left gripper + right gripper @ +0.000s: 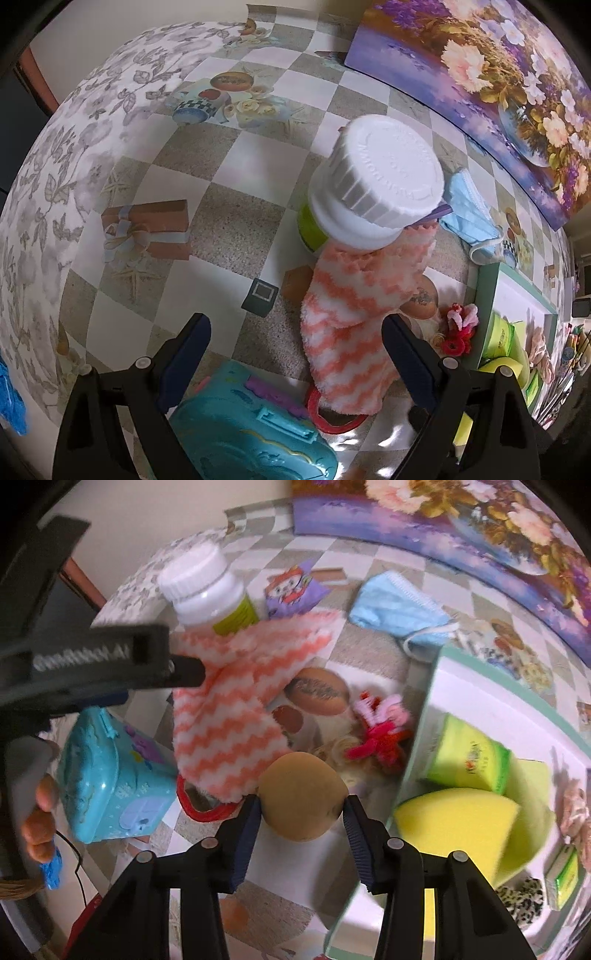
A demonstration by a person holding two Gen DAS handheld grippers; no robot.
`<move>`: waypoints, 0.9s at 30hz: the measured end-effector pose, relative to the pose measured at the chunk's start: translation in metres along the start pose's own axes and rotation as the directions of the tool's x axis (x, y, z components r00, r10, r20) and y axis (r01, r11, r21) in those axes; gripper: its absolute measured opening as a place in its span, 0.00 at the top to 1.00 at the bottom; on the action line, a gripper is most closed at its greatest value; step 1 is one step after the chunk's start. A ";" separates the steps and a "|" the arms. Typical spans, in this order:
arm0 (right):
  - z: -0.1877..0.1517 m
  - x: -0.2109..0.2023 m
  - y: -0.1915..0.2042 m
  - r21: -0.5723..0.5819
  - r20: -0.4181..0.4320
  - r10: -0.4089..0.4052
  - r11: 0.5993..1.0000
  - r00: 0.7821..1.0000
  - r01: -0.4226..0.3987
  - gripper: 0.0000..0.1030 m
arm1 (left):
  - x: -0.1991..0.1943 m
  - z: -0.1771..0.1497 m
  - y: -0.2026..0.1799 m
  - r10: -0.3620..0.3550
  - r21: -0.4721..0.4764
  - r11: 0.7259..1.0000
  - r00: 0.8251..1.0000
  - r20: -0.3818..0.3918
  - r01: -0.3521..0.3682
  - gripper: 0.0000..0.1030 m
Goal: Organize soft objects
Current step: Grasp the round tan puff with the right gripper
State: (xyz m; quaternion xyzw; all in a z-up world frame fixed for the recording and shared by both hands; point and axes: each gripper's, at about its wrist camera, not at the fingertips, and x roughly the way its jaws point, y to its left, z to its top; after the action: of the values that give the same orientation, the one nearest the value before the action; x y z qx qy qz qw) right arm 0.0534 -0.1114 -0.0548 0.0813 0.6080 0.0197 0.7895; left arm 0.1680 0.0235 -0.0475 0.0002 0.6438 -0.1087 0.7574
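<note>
My right gripper [301, 806] is shut on a tan teardrop sponge [301, 799] and holds it above the table, left of the green-rimmed box [424, 716]. The box holds a yellow sponge [454, 819] and a green packet [469, 758]. My left gripper [295, 339] is open and empty above the table; it shows in the right wrist view as a black bar [110, 657]. An orange-and-white fuzzy cloth [351, 317] leans against a white-capped bottle [373, 177]. A blue face mask [397, 607] and a red-pink pipe-cleaner toy [376, 731] lie on the table.
A turquoise plastic toy case [251, 424] sits under the left gripper, with a red ring [332, 421] beside it. A flower painting [498, 85] leans at the back. A purple cartoon packet [291, 590] lies behind the bottle. The checkered tablecloth [236, 173] covers the table.
</note>
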 end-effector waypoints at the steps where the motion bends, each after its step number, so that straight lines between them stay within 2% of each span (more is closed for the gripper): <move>1: 0.001 -0.005 -0.002 0.003 0.012 0.000 1.000 1.000 0.000 0.52 | 0.000 0.001 -0.002 -0.001 0.006 1.000 1.000 0.002 0.001 0.09; 7: 0.003 -0.031 -0.018 0.038 0.070 -0.007 0.999 0.997 0.004 0.52 | 0.003 0.005 -0.015 -0.007 0.038 0.999 1.000 0.008 0.007 0.10; 10: 0.003 -0.037 -0.023 0.047 0.079 -0.012 0.999 0.997 0.008 0.52 | 0.007 0.007 -0.025 -0.011 0.064 0.998 1.000 0.005 0.010 0.16; 16: 0.006 -0.039 -0.025 0.063 0.092 -0.024 0.998 0.995 0.019 0.52 | 0.017 0.008 -0.044 0.010 0.118 0.993 1.000 -0.007 -0.009 0.16; 20: 0.005 -0.043 -0.033 0.078 0.106 -0.040 0.996 0.994 0.032 0.52 | 0.026 0.009 -0.053 0.026 0.141 0.990 0.999 -0.023 -0.022 0.26; 23: 0.004 -0.048 -0.039 0.093 0.117 -0.043 0.995 0.992 0.033 0.52 | 0.034 0.011 -0.061 0.045 0.154 0.987 0.999 -0.027 -0.040 0.26; 25: 0.005 -0.050 -0.042 0.100 0.122 -0.047 0.994 0.991 0.034 0.52 | 0.037 0.012 -0.063 0.048 0.161 0.986 0.999 -0.025 -0.044 0.33; 27: 0.004 -0.051 -0.045 0.105 0.125 -0.046 0.994 0.991 0.033 0.52 | 0.040 0.013 -0.066 0.047 0.165 0.985 0.999 -0.027 -0.042 0.46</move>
State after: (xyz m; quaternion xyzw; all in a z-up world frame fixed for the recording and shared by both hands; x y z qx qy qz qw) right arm 0.0415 -0.1627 -0.0120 0.1107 0.5581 -0.0326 0.8217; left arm 0.1759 -0.0498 -0.0751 0.0787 0.6441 -0.1444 0.7471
